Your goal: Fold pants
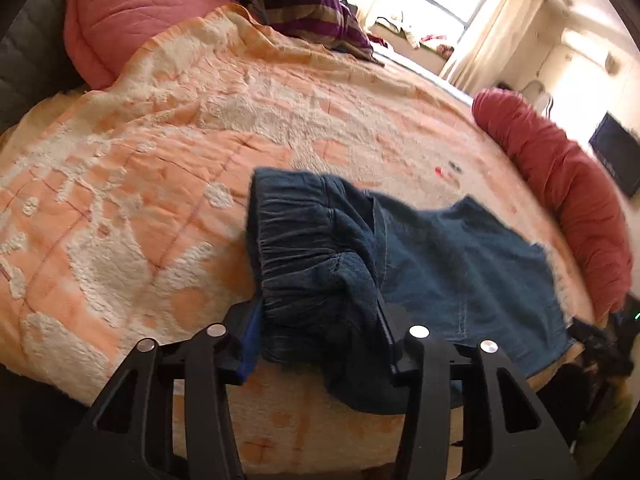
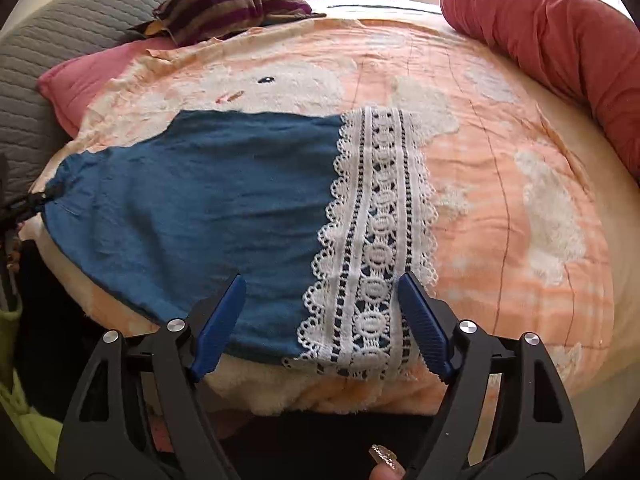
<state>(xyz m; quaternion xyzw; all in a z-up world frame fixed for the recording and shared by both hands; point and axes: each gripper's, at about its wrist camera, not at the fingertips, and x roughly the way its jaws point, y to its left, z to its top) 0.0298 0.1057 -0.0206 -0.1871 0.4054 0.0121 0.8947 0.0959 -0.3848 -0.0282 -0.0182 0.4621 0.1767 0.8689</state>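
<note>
Blue denim pants lie on an orange and white blanket on a bed. In the left wrist view the gathered elastic waistband (image 1: 308,256) is bunched between the fingers of my left gripper (image 1: 320,320), which is wide open around it; the leg (image 1: 472,272) spreads to the right. In the right wrist view the pants (image 2: 192,200) lie flat with a white lace hem (image 2: 380,240) at the right. My right gripper (image 2: 322,308) is open, hovering over the hem's near edge, with the lace between its blue pads (image 2: 424,320). The left gripper shows at the far left (image 2: 28,204).
A red bolster (image 2: 560,52) lies along the bed's right side. A pink pillow (image 1: 120,12) and a striped pillow (image 2: 228,8) lie at the head, against a grey quilted headboard (image 2: 48,60). The bed's near edge (image 2: 320,396) is just below the hem.
</note>
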